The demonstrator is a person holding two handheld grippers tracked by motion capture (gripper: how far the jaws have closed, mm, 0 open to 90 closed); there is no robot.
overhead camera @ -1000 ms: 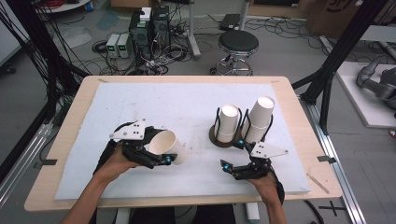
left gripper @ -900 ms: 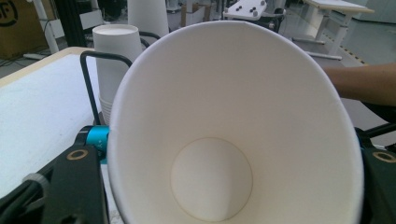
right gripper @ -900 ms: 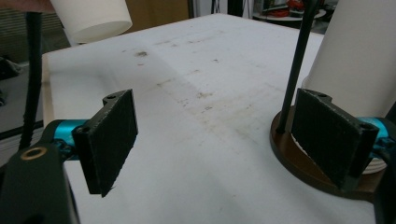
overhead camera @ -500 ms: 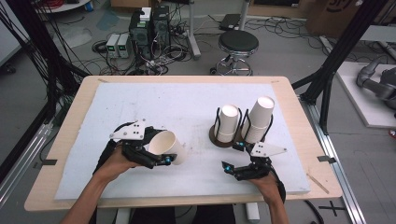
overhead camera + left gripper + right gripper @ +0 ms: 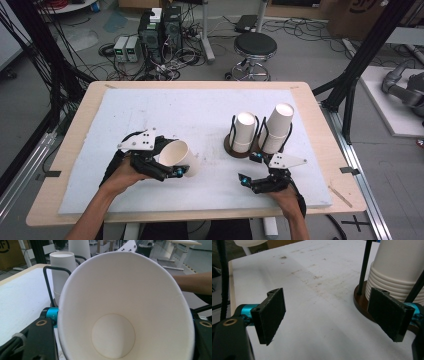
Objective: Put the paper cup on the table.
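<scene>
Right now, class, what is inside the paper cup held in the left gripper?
The paper cup, clamped by the left gripper, looks empty: bare white walls and a round bottom. The rim hides the jaws' contact with its outside.

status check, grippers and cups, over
Left gripper shut on single paper cup. Right gripper open, empty, beside cup holder. Nothing blocking.

Bare white mat [image 5: 200, 112] ahead; cup holder [image 5: 257, 135] at right.
</scene>
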